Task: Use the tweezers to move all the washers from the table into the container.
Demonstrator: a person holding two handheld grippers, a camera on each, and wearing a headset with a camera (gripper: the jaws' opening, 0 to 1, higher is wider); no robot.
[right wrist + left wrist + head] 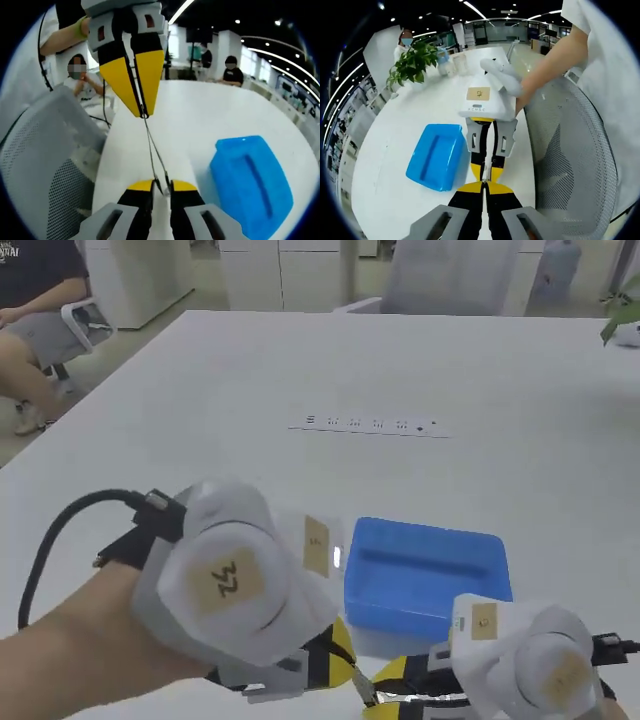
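Here, the white table (300, 370) is carrying the blue container (425, 570), which is sitting flat just beside the two grippers. The left gripper (485, 184) and the right gripper (161, 186) are pointing tip to tip above the tabletop. The left gripper's jaws are pressing fully together on the joined end of the tweezers (151, 150), while the right gripper's jaws are standing a sliver apart, pinching the two thin legs between them.
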